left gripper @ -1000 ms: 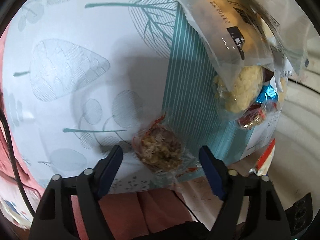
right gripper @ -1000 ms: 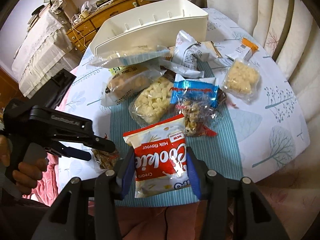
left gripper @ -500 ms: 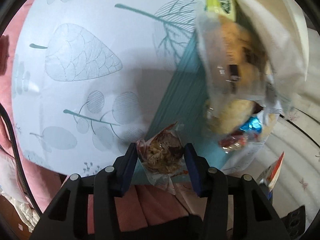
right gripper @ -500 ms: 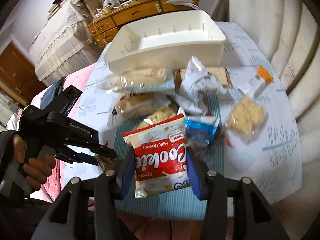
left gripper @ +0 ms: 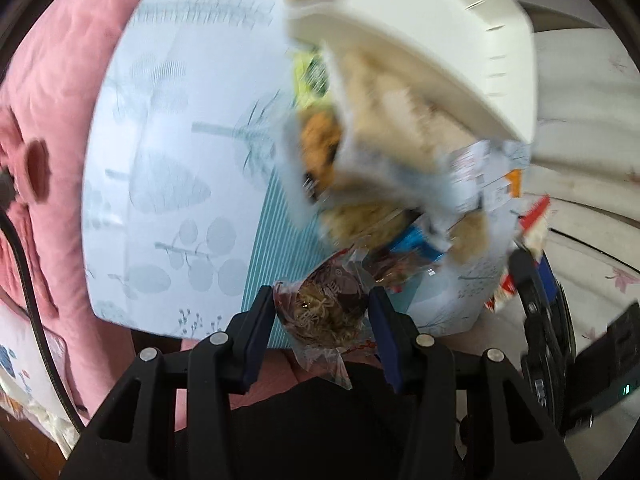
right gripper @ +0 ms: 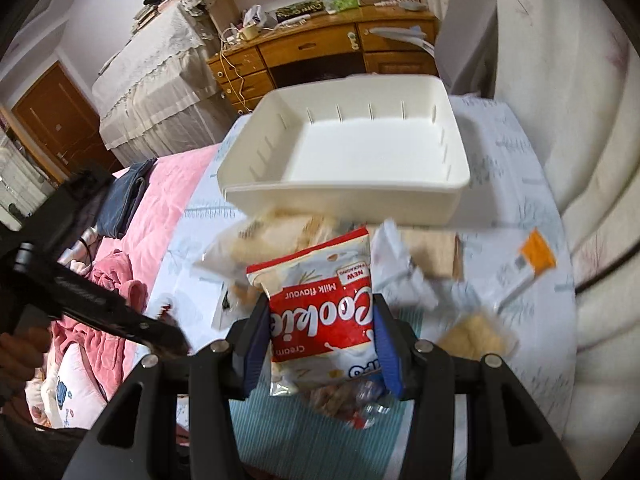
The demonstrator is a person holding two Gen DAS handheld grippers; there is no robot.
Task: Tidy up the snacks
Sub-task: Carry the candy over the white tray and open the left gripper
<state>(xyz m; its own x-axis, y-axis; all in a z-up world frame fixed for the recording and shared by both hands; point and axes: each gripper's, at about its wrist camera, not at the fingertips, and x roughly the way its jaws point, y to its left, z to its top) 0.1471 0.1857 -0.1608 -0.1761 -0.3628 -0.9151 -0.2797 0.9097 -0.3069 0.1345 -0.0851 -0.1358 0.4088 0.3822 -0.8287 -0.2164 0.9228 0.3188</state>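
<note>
My left gripper (left gripper: 322, 312) is shut on a small clear-wrapped brown snack (left gripper: 324, 312) and holds it above the table's near edge. My right gripper (right gripper: 320, 338) is shut on a red and white cookie bag (right gripper: 320, 308), lifted above the snack pile. The white bin (right gripper: 348, 156) stands empty at the far side of the table; it also shows in the left wrist view (left gripper: 420, 44). Several loose snack packets (left gripper: 380, 184) lie between the bin and me. The left gripper's body (right gripper: 100, 304) shows at the left of the right wrist view.
The table (right gripper: 520, 184) has a pale leaf-print cloth with a teal striped mat (left gripper: 276, 256). A pink bed (right gripper: 168, 200) lies to the left, a wooden desk (right gripper: 320, 52) behind the bin, a white sofa (right gripper: 580, 120) to the right.
Both grippers have risen and tilted toward the bin with their snacks. The left closed on the brown snack about half a second ago.
</note>
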